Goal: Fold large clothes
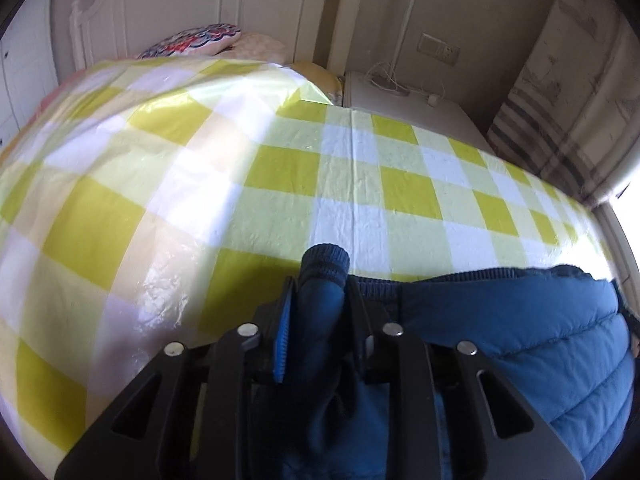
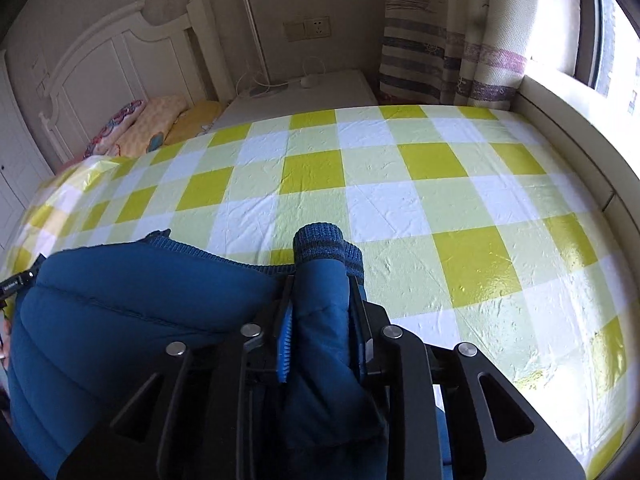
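Note:
A blue quilted puffer jacket (image 1: 540, 340) (image 2: 132, 300) with dark ribbed knit trim hangs between my two grippers above a bed. My left gripper (image 1: 322, 300) is shut on a bunched corner of the jacket; its ribbed hem (image 1: 325, 262) sticks out past the fingertips. The rest of the jacket spreads to the right in that view. My right gripper (image 2: 322, 296) is shut on the other bunched corner, with the ribbed hem (image 2: 320, 244) poking out ahead. There the jacket spreads to the left.
A yellow, pale green and white checked plastic sheet (image 1: 360, 184) (image 2: 380, 200) covers the bed. Pillows (image 2: 152, 128) lie by the white headboard (image 2: 104, 60). A white bedside cabinet (image 2: 304, 96) with cables, a striped curtain (image 2: 448, 40) and a window sill (image 2: 568, 120) border the bed.

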Available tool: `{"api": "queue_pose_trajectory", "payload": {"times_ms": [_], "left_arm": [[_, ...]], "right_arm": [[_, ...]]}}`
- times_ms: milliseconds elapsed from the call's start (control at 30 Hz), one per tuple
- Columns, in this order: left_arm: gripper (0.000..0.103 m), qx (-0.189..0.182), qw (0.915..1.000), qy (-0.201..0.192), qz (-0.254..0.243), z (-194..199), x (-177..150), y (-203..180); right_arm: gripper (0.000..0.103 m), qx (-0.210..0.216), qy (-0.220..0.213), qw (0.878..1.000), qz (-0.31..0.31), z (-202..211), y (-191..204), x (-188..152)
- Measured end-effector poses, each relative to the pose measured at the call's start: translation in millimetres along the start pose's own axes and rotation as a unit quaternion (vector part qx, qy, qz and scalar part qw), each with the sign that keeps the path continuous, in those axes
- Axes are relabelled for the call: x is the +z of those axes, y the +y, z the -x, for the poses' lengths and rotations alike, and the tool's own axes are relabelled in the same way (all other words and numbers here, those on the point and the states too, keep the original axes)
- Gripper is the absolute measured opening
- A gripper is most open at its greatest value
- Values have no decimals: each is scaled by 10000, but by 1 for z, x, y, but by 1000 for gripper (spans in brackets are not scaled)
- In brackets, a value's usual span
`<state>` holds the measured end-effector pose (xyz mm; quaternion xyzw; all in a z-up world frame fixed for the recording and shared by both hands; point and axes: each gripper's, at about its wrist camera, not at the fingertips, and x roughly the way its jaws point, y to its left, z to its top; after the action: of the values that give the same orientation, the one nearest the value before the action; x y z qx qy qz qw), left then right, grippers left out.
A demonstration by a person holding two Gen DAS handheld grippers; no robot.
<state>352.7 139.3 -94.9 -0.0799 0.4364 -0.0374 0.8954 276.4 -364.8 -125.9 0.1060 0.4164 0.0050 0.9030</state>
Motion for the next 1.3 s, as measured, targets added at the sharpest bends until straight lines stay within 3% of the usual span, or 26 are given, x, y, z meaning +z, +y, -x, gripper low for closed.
{"api": "queue_pose_trajectory", "payload": {"times_ms": [67, 200, 267, 333, 433, 533, 667, 700, 767, 867, 1300], "left_arm": [[53, 88, 9998, 42, 193, 1, 0, 7], [73, 199, 9989, -318, 277, 32, 7, 4], [92, 532, 9942, -920, 161, 63, 12, -5], [99, 528, 9889, -1391, 30, 93, 18, -21], [100, 289, 9863, -1548, -483, 122, 26, -71], [100, 166, 9830, -1394, -1182, 117, 24, -133], [100, 349, 9814, -743, -1736, 59, 3, -180], [100, 545, 9783, -543, -1924, 36, -9, -186], [101, 682, 9769, 49, -2026, -4, -23, -185], [101, 427, 9840, -4, -1732, -5, -20, -172], [101, 257, 9869, -128, -1590, -6, -24, -165]], "right_arm": [[28, 164, 20, 9996, -234, -5, -9, 3], [37, 578, -141, 9940, -914, 12, -25, 15], [48, 769, -560, 9888, -1152, 43, -29, 25], [60, 674, -903, 9891, -952, 66, -17, 37], [60, 600, -1024, 9929, -11, 84, 32, 50], [60, 503, -783, 9908, 978, 71, 93, 39], [60, 328, -73, 9860, 1631, 17, 136, 4], [60, 235, 305, 9832, 1785, -7, 142, -6], [61, 398, 355, 9854, 1618, -10, 137, -5], [61, 484, 390, 9874, 1456, -13, 130, -6], [65, 178, 276, 9869, 1578, -13, 133, -7]]}}
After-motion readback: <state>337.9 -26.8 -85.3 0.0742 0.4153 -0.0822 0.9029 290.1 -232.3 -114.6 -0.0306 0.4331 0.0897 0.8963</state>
